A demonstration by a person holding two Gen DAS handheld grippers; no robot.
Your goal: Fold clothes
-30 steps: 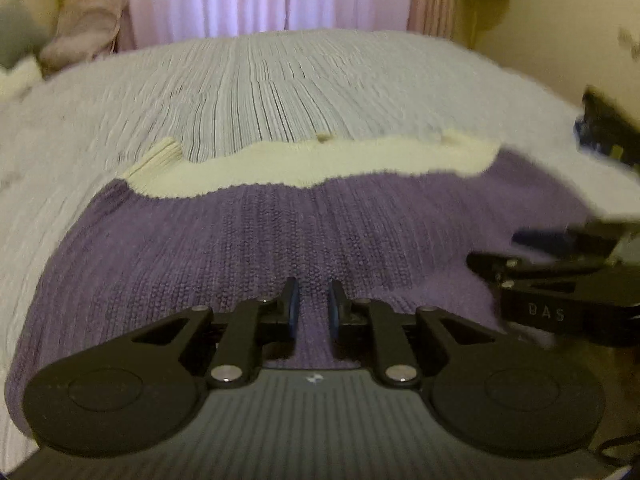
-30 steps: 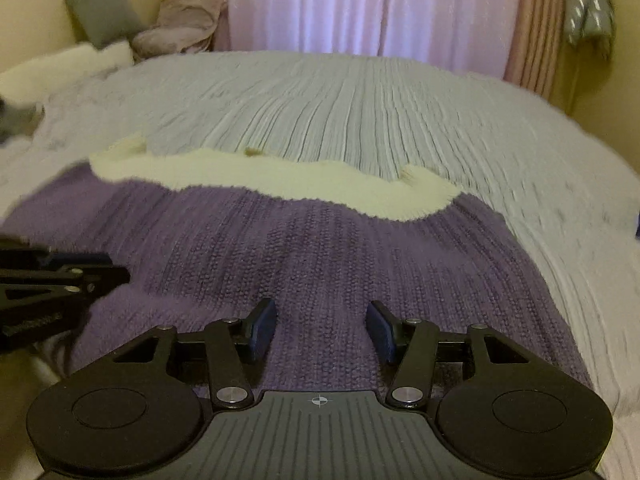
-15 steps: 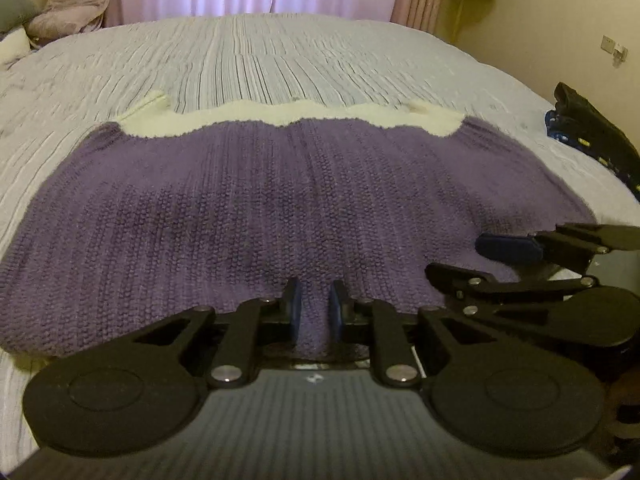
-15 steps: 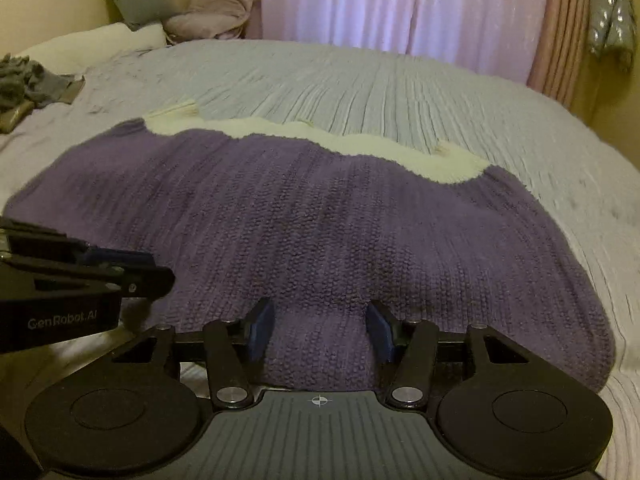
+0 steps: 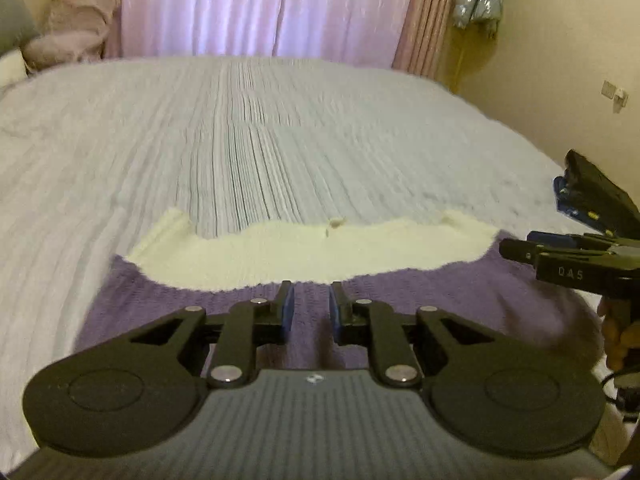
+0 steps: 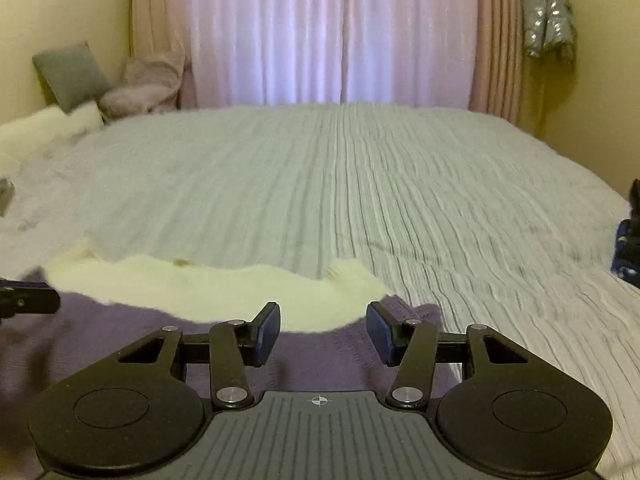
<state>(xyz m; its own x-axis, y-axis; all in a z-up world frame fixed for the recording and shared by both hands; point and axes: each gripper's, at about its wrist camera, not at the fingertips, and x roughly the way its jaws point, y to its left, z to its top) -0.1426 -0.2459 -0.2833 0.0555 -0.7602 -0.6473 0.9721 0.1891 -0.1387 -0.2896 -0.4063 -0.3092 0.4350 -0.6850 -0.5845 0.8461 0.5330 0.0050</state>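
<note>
A purple knit sweater [image 5: 240,304] with a cream band [image 5: 320,256] along its far edge lies on the grey ribbed bedcover [image 5: 280,140]. My left gripper [image 5: 310,304] is nearly closed, pinching the sweater's near purple edge between its blue pads. My right gripper [image 6: 323,328] holds its jaws wider, and a bunched fold of the purple sweater [image 6: 120,328] fills the gap. The cream band [image 6: 224,292] shows just past its fingertips. Each gripper appears in the other's view: the right gripper [image 5: 516,245] at the right edge, the left gripper [image 6: 28,300] at the left edge.
Pillows [image 6: 72,76] and a pink throw are heaped at the bed's far left, in front of pink curtains. A dark blue item [image 5: 576,196] lies at the bed's right edge. A silver jacket [image 6: 548,16] hangs on the right wall.
Half a second ago the sweater lay stretched out flat in front of both grippers. Both have since moved forward and a little up with the near edge, so the cream band sits much closer.
</note>
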